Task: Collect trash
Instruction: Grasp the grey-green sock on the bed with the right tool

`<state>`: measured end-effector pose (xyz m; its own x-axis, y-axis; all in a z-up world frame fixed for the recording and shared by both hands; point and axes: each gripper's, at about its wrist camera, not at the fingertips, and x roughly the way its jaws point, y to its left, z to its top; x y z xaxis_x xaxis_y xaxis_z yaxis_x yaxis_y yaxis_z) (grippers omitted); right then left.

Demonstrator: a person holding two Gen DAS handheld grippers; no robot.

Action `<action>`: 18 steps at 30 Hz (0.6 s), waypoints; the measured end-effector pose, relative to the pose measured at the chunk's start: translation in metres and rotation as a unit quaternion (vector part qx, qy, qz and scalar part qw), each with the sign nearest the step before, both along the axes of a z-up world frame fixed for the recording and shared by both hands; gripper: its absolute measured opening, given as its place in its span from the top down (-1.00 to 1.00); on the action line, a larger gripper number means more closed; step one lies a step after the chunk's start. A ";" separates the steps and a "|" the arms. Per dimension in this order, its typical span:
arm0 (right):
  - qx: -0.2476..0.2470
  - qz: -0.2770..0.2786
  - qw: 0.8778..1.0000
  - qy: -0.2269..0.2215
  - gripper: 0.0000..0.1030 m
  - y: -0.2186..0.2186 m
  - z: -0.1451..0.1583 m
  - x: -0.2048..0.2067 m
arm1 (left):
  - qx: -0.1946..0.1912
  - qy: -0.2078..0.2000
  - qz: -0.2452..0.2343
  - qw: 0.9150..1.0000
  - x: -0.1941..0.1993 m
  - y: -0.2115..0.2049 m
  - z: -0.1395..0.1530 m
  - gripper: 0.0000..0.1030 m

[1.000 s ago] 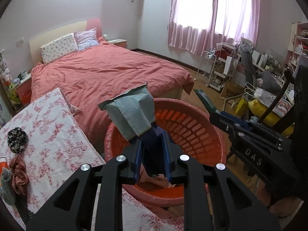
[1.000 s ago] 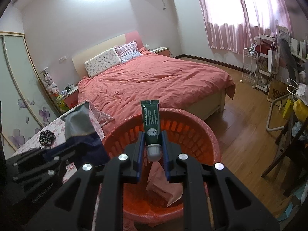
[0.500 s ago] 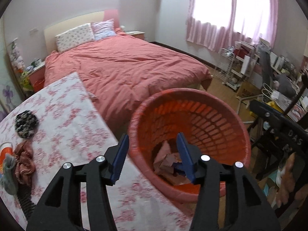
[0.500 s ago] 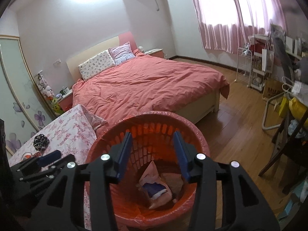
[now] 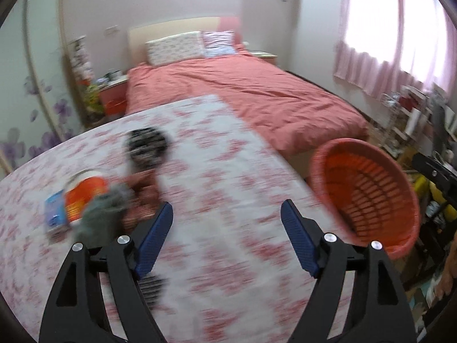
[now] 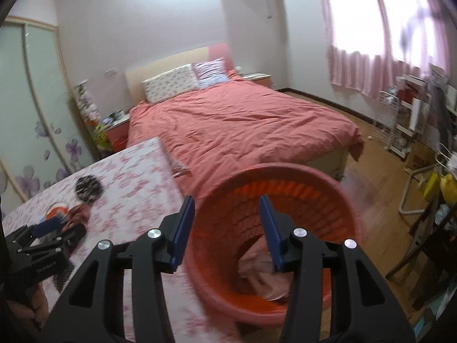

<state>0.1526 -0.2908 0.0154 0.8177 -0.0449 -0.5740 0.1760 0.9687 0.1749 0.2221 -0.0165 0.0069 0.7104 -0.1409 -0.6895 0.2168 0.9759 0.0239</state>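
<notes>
My left gripper (image 5: 227,214) is open and empty above the floral tablecloth (image 5: 217,171). To its left, blurred, lie an orange-and-white cup (image 5: 85,190), a blue packet (image 5: 54,214), a grey-green crumpled item (image 5: 100,217) and a reddish cloth (image 5: 142,188). The orange basket (image 5: 368,188) stands off the table's right edge. My right gripper (image 6: 225,211) is open and empty over the basket (image 6: 314,180), which holds pink crumpled trash (image 6: 257,268). The left gripper shows at the lower left of the right wrist view (image 6: 42,234).
A black patterned round item (image 5: 147,143) lies farther back on the table, also in the right wrist view (image 6: 88,187). A bed with a salmon cover (image 6: 242,123) lies behind. A cluttered desk and chair (image 6: 428,171) stand to the right on the wooden floor.
Both grippers opened and dropped their items, a silver pouch and a green tube, into the basket. The left gripper then swung left over the table; the right one shifted slightly left.
</notes>
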 end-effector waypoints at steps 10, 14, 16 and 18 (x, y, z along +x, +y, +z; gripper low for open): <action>-0.001 0.120 0.992 0.029 0.09 0.128 -0.011 0.025 | 0.006 -0.013 0.098 0.995 -0.014 0.127 -0.006 -0.50; 0.003 0.160 0.986 0.037 0.10 0.178 -0.012 0.034 | -0.005 -0.003 0.136 0.991 -0.018 0.170 -0.011 -0.58; 0.003 0.183 0.982 0.039 0.10 0.207 -0.012 0.039 | -0.006 -0.001 0.158 0.987 -0.019 0.188 -0.013 -0.64; 0.004 0.201 0.979 0.043 0.10 0.233 -0.013 0.042 | -0.006 0.002 0.171 0.985 -0.019 0.201 -0.014 -0.68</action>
